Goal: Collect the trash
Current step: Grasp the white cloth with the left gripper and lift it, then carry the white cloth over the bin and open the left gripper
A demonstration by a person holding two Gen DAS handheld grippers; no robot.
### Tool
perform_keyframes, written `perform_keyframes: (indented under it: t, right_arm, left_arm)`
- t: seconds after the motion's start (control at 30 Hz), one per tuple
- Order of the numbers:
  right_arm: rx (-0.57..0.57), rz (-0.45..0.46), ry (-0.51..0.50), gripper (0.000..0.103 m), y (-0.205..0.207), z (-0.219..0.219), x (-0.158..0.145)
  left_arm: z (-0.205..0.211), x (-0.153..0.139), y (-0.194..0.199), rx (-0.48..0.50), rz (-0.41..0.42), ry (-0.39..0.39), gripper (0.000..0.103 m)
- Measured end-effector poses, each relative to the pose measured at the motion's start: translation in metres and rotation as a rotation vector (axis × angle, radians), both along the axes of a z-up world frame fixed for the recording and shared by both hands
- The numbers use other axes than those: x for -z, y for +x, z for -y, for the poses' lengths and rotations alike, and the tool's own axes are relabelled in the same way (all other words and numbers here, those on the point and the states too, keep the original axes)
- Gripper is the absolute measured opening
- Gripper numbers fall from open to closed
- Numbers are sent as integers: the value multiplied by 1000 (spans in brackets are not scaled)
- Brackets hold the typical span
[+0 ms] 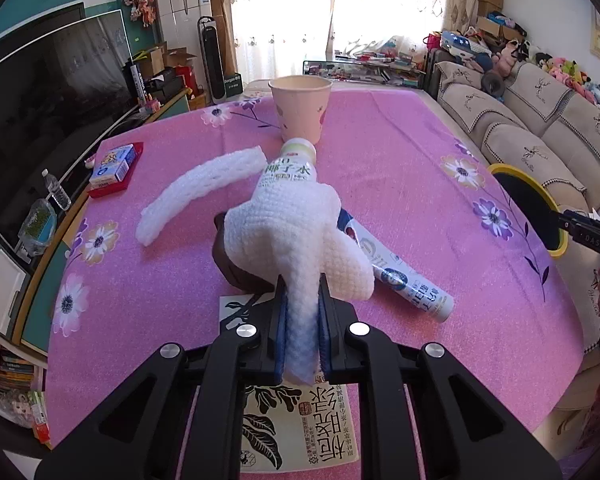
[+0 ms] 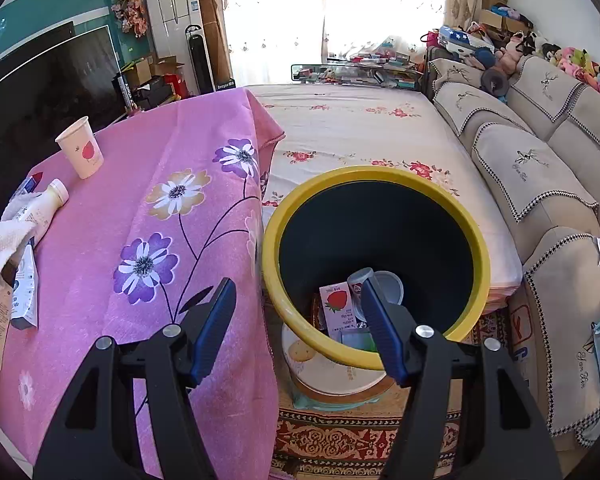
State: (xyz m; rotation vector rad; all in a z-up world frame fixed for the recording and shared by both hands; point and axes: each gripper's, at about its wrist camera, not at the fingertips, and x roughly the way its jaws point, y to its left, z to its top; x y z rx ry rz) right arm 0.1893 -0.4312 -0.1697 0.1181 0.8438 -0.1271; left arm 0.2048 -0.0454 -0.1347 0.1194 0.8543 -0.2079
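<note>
My left gripper is shut on a crumpled white paper towel and holds it over the pink flowered tablecloth. Behind the towel lie a white drink bottle, a foam fruit net, a squashed blue-white tube and a dark object. A paper cup stands at the far side. My right gripper is open and empty above the yellow-rimmed trash bin, which holds a strawberry carton and other trash. The towel also shows in the right wrist view.
A blue and red card box lies at the table's left. A printed tea packet lies under my left gripper. A TV stands left, a sofa right, and a floral-covered surface behind the bin.
</note>
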Motion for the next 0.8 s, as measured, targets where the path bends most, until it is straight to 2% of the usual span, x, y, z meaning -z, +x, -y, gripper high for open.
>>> perform_keyframes:
  t: [0.23, 0.47, 0.63, 0.8]
  right_arm:
    - [12, 10, 17, 62, -6, 3, -1]
    - [26, 23, 31, 62, -14, 8, -3]
    - [48, 35, 34, 62, -21, 15, -5]
    - [84, 50, 21, 62, -37, 28, -9]
  left_arm:
    - [-7, -54, -16, -4, 95, -13, 14]
    - [2, -100, -22, 37, 142, -27, 14]
    - [29, -115, -24, 102, 168, -7, 14]
    - [75, -113, -21, 203, 163, -8, 14]
